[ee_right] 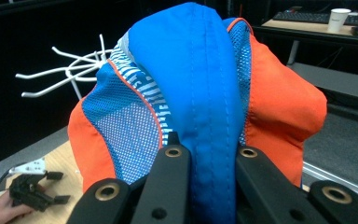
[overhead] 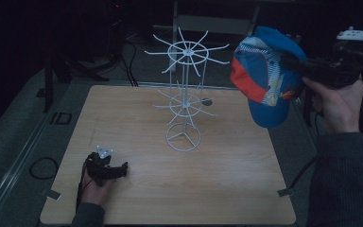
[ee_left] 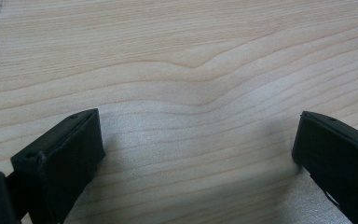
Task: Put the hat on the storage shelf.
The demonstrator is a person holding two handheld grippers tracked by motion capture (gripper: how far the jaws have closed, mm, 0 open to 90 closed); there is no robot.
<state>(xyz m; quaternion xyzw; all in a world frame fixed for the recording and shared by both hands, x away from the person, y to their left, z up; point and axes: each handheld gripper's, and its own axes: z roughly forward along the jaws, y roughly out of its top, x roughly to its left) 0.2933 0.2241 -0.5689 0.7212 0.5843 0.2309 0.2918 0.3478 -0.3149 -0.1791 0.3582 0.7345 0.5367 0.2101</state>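
Observation:
A blue, orange and white cap [overhead: 264,78] hangs in the air at the right, above the table's right edge, with my right gripper [overhead: 295,64] shut on it. In the right gripper view the two black jaws pinch a blue fold of the cap [ee_right: 200,102] between them. A white wire rack [overhead: 185,94] with two tiers of spokes stands on the middle of the wooden table [overhead: 137,118], left of the cap. My left gripper [overhead: 123,169] rests on the table near the front left, open; its jaws stand wide over bare wood [ee_left: 196,93].
The wire rack [ee_right: 70,74] shows behind the cap in the right gripper view. Dark floor and cables surround the table. A white device [overhead: 359,34] sits at the far right. A desk with a paper cup [ee_right: 339,18] stands in the background.

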